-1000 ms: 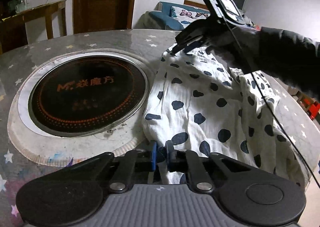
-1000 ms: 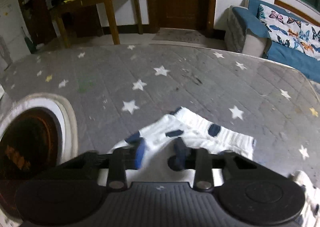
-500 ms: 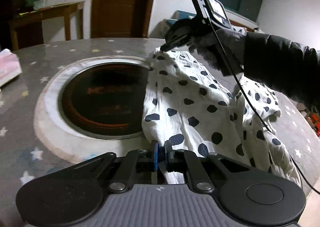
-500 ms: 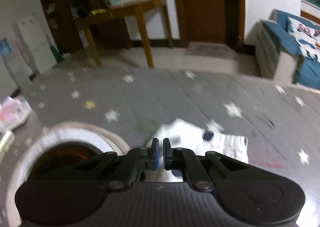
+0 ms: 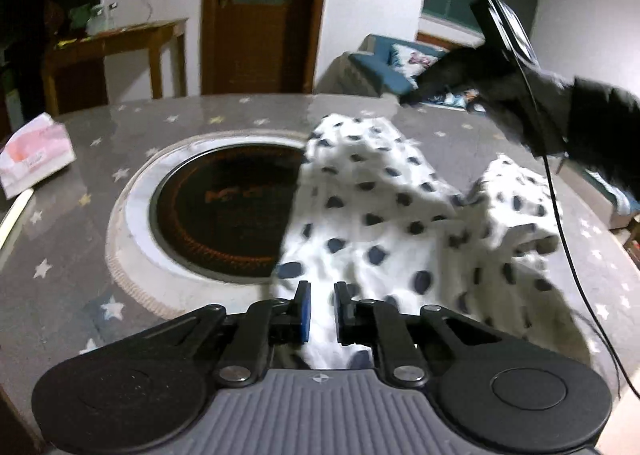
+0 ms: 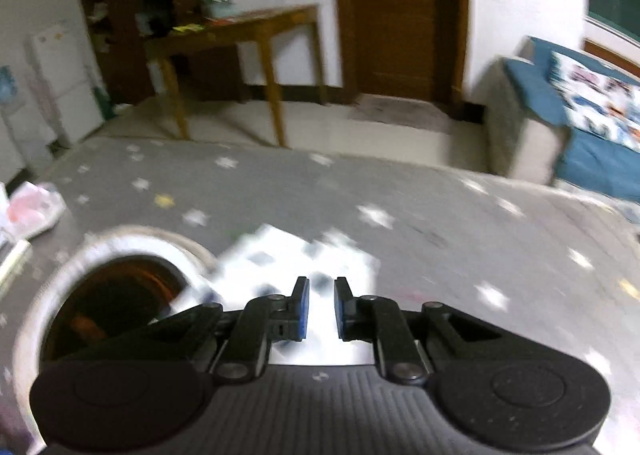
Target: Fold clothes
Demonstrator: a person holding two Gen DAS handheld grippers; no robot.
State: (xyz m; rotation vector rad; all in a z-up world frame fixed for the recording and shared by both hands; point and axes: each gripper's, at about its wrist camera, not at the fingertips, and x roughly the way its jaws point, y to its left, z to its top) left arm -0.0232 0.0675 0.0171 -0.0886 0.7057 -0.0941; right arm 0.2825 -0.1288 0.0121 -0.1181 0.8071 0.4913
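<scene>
I find both my left gripper [image 5: 320, 301] and right gripper [image 6: 320, 297] narrowly parted, apparently gripping nothing, over the spotted garment [image 5: 384, 215] lying right of the round hob [image 5: 224, 211]

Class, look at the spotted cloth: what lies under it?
The spotted cloth lies on the starred table and covers the right edge of the round hob. Anything else beneath is hidden.

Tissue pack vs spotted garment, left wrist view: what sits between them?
Between the tissue pack and the spotted garment lies the round black cooktop set in the table. The garment's edge overlaps it. Left wrist view shows this.
</scene>
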